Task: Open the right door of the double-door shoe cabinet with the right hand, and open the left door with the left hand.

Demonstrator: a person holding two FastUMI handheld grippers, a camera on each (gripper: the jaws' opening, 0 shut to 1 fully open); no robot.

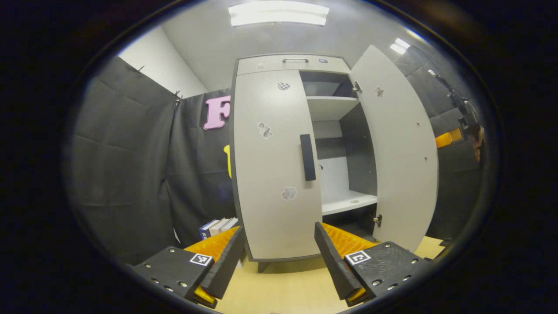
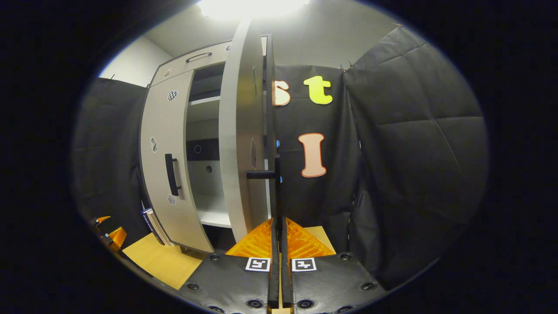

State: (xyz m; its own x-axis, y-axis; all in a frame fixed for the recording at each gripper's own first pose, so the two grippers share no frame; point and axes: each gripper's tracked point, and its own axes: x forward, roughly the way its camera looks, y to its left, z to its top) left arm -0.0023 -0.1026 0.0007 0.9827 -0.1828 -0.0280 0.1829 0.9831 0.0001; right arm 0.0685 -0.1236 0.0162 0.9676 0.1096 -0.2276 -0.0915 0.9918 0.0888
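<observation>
The grey shoe cabinet [image 1: 292,63] stands ahead. Its left door [image 1: 270,165] is closed, with a black bar handle [image 1: 307,157]. My left gripper [image 1: 279,257] is open low in front of that door, a short way off and touching nothing. The right door [image 1: 396,148] is swung wide open and bare shelves [image 1: 348,201] show inside. In the right gripper view this door [image 2: 242,131] is edge-on. My right gripper [image 2: 279,244] is shut on its thin black handle [image 2: 277,183]. That gripper [image 1: 468,120] and a hand also appear past the open door's edge.
Black cloth walls close in on both sides. Several books [image 1: 218,226] lean on the floor left of the cabinet. The floor in front is light wood [image 1: 283,288]. The left gripper [image 2: 108,233] appears low at the left of the right gripper view.
</observation>
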